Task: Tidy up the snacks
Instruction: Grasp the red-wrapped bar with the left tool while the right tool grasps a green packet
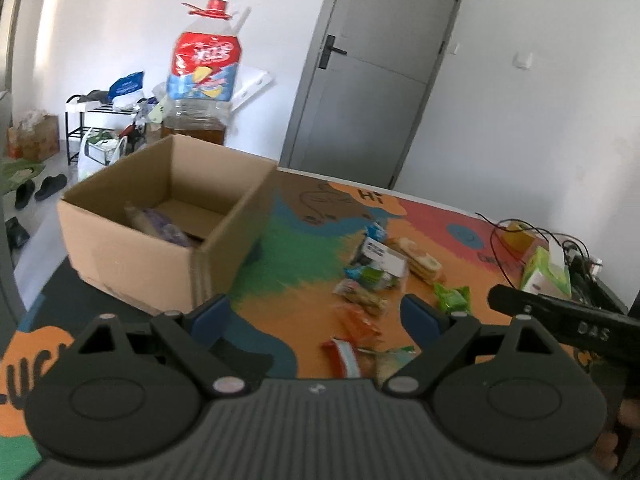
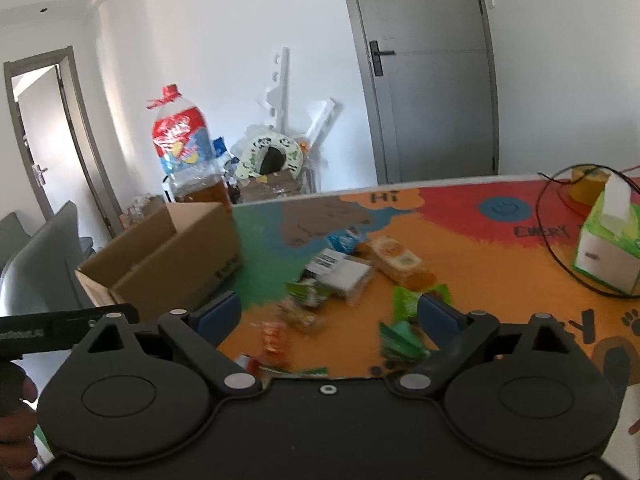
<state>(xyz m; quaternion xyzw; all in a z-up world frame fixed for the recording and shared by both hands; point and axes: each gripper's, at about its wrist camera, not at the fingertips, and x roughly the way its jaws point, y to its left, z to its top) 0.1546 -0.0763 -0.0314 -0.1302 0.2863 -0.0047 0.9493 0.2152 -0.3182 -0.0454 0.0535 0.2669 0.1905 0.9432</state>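
An open cardboard box stands at the table's left, with a purple snack packet inside; it also shows in the right wrist view. Several loose snack packets lie on the colourful mat to its right, among them a green packet, an orange packet and a white-labelled pack. My left gripper is open and empty, above the mat just right of the box. My right gripper is open and empty over the packets, with a green packet by its right finger.
A large oil bottle stands behind the box. A green tissue box, a roll of tape and black cables sit at the table's right. The other gripper's body is at the right edge of the left view.
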